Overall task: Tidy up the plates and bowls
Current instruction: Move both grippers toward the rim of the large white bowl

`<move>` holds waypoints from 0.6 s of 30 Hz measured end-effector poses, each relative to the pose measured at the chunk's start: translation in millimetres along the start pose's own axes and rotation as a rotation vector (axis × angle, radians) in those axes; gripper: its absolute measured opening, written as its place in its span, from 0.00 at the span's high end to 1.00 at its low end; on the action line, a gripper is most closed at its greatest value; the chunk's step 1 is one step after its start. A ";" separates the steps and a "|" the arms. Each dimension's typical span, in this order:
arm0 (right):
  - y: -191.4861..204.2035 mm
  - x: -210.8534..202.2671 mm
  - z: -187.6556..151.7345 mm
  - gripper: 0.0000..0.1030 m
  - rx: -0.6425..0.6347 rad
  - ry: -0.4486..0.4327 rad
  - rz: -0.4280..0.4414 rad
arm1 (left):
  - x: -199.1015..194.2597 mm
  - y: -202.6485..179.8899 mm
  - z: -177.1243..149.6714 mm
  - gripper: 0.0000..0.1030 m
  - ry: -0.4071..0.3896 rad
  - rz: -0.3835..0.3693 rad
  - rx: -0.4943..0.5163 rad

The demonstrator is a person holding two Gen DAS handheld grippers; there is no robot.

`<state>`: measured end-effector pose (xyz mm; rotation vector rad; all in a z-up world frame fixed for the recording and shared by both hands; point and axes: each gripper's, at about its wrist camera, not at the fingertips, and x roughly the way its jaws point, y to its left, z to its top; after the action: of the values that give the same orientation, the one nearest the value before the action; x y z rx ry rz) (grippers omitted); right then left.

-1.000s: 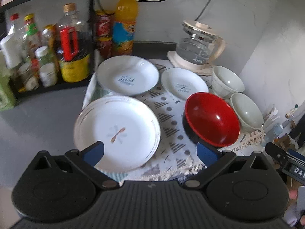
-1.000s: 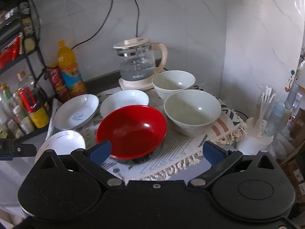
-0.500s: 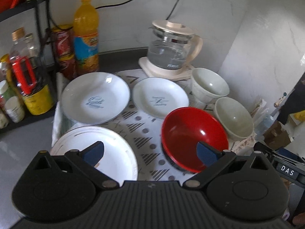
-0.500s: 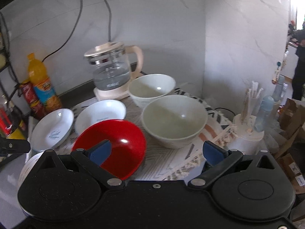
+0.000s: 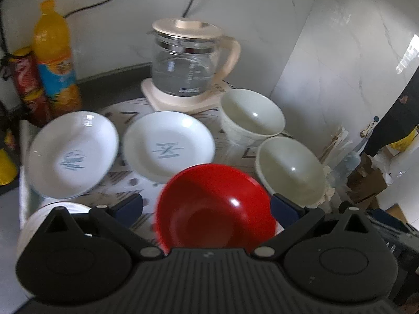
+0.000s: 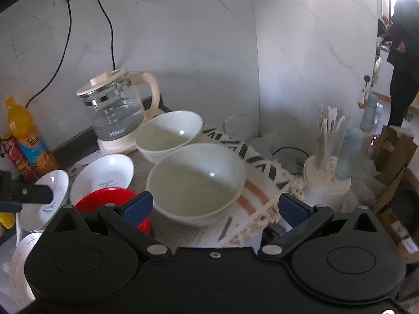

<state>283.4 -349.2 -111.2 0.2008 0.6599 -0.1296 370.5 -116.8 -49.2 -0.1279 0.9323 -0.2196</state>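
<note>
Spreading wide over the patterned, fringed table mat (image 5: 125, 180), the left gripper (image 5: 207, 205) is hanging with its blue-padded fingers (image 5: 129, 205) apart and gripping nothing, the glossy red round bowl (image 5: 214, 206) sitting just ahead of them and between them in view; the right gripper (image 6: 214, 206) is likewise standing open and empty, facing the near pale cream ceramic bowl (image 6: 196, 183), whose rim is lying just ahead of its left blue pad (image 6: 137, 205). Taking the red bowl as the landmark, that cream bowl is sitting just to its right, a second cream ceramic bowl (image 5: 251, 116) is resting behind that one, two white shallow plates with blue printed marks (image 5: 167, 147) (image 5: 72, 154) are lying behind and to its left, and a larger white plate (image 5: 39, 225) is peeking out on its near left. The step in hand is probably a first pick, so it seems wise to be sliding one finger inside a bowl's wall and one outside, pinching the rim squarely and lifting straight up before nesting like with like. Beyond the plates, a glass kettle with a cream lid (image 5: 188, 70) is showing markings too blurred to read, as is the label on the orange drink bottle (image 5: 55, 57); the plates' blue script is also illegible.
</note>
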 end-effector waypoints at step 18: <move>-41.1 99.3 34.6 0.02 0.007 0.176 0.023 | 103.7 -72.2 50.4 0.05 0.095 -0.022 0.025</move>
<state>374.2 -402.5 -151.9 0.2281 0.8318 -0.0927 461.4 -211.2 -85.7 -0.1056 1.0228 -0.2598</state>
